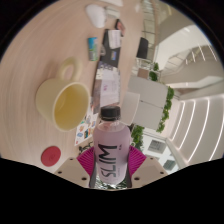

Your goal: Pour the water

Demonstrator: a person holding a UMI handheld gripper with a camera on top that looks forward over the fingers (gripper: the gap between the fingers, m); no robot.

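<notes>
Far left on pale table (30, 60): yellow cup (62, 104), upright. Near left: small red cap (52, 155). Centre: gripper (110, 163) clamped on pink bottle (110, 150), black cap on, pads (80, 158) pressing both sides. Right: white chairs (145, 100), green plants (168, 98).

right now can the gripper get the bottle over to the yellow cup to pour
Probably yes. The gripper seems shut on the bottle, cap still on, and the yellow cup stands just ahead with bare table between them. Nothing seems to block the way; the cap would need removing first.
</notes>
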